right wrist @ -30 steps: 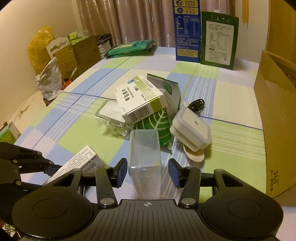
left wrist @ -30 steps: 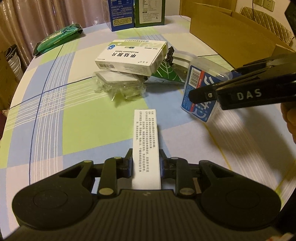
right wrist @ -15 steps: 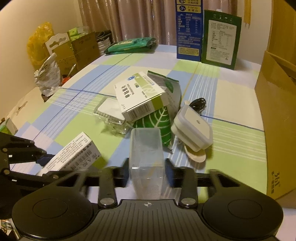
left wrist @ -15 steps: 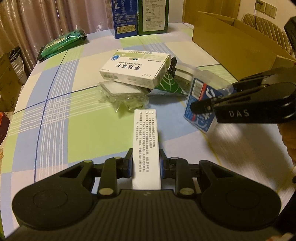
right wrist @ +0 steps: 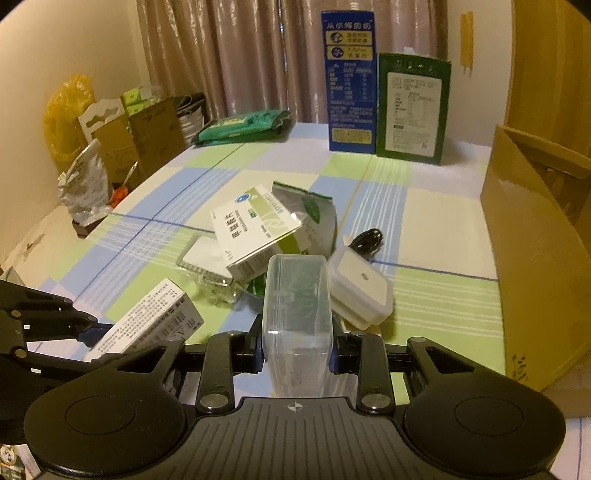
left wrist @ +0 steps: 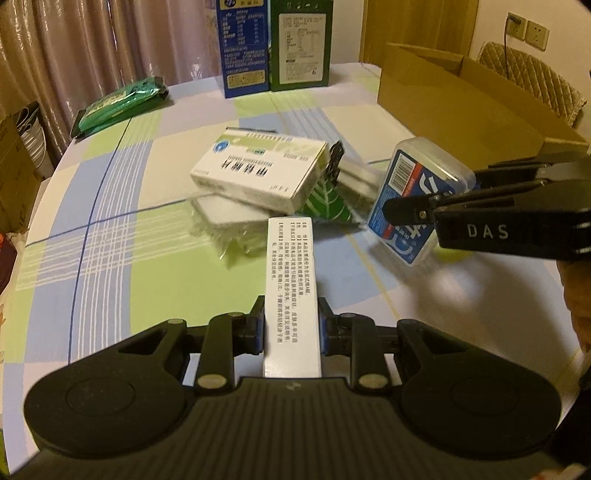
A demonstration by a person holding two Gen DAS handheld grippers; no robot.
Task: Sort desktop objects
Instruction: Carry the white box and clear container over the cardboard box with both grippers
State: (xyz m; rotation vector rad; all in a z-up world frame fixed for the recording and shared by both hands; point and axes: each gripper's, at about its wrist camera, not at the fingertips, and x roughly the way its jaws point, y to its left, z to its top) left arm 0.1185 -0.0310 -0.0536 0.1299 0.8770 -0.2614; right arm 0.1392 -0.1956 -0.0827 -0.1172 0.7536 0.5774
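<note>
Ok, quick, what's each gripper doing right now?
Left gripper: shut on the narrow white box.
Right gripper: jaws have just closed, now shut on the clear plastic box.

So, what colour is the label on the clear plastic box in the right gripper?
Blue, with white characters, a barcode and some red on the clear plastic box; the left wrist view shows it best.

Beyond the checked tablecloth [right wrist: 436,306], brownish curtains [right wrist: 258,55] hang across the upper middle of the right wrist view. At upper left, a yellow bag [right wrist: 66,110] and stacked cardboard cartons [right wrist: 147,136] stand by the cream wall. In the left wrist view a quilted chair back [left wrist: 532,74] and a wall socket [left wrist: 535,29] fill the upper right corner
</note>
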